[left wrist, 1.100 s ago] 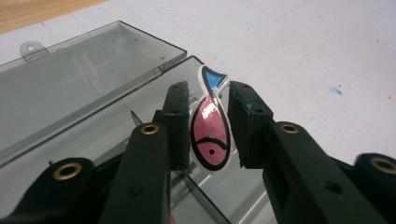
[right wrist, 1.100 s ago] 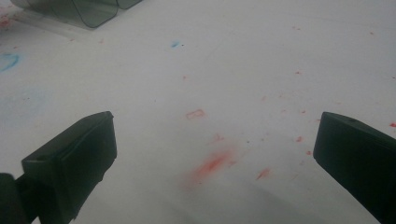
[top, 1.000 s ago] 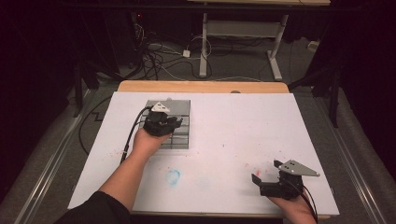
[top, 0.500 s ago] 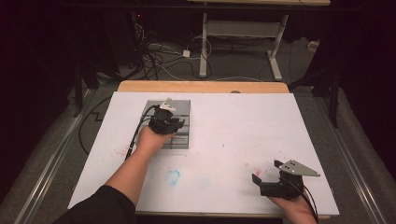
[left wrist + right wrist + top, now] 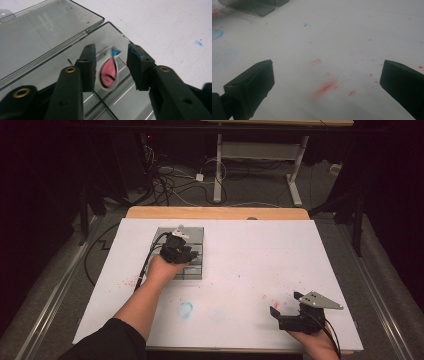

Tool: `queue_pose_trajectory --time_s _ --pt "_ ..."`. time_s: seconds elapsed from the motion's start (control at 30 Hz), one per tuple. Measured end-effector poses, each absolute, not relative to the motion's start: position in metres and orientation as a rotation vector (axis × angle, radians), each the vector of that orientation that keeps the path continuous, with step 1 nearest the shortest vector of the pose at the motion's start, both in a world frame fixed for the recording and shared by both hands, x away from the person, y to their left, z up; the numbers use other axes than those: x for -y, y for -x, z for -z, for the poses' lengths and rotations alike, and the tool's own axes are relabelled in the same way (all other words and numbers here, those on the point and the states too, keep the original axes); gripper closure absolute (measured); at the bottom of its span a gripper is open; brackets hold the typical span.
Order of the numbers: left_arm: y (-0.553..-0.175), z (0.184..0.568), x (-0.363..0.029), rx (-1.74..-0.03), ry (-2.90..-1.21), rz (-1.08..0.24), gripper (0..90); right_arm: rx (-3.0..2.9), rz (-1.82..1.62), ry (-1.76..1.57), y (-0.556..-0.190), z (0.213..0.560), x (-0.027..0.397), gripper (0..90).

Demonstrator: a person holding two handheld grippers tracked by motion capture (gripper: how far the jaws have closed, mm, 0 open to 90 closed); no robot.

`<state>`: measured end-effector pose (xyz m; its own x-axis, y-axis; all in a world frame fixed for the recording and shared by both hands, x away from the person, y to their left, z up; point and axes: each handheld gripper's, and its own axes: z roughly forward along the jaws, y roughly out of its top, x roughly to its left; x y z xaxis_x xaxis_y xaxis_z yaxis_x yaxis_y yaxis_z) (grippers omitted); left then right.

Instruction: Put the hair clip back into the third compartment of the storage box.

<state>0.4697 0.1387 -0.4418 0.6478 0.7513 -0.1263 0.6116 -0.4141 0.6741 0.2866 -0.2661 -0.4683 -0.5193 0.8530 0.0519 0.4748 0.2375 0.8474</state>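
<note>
1. right gripper [image 5: 286,307] sits low at the frame's lower right, jaws spread wide over white table [image 5: 250,260] with red smears [image 5: 325,87].
2. mid-left, left gripper [image 5: 111,66] hangs over the smoky plastic compartment box [image 5: 192,270], jaws apart.
3. pink teardrop piece [image 5: 108,73], blurred, between them, untouched.
4. farther up, the box's lid [image 5: 37,32] lies open.

Place: a lab or test room, dim all round.
Table [image 5: 240,270]: white sheet over a wooden top, smeared red and blue.
Floor: grey, with loose cables [image 5: 170,180] tangled behind.
Background: metal desk legs [image 5: 218,170] against black surroundings.
</note>
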Motion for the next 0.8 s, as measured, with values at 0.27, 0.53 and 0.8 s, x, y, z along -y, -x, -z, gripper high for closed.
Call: queue_pose_trajectory --time_s 0.27,0.53,0.8 --pt "-0.461 0.439 -0.147 -1.043 -2.127 -0.240 49.2 -2.095 -1.198 -1.218 -0.287 0.468 0.265 0.3" --pt "-0.447 0.436 -0.151 -0.999 -2.099 -0.246 29.0 -2.089 -1.196 -1.219 -0.288 0.468 0.265 0.4" --pt "-0.428 0.434 -0.154 -0.972 -2.078 -0.224 0.0 -2.076 -1.197 -1.232 -0.288 0.468 0.266 0.4"
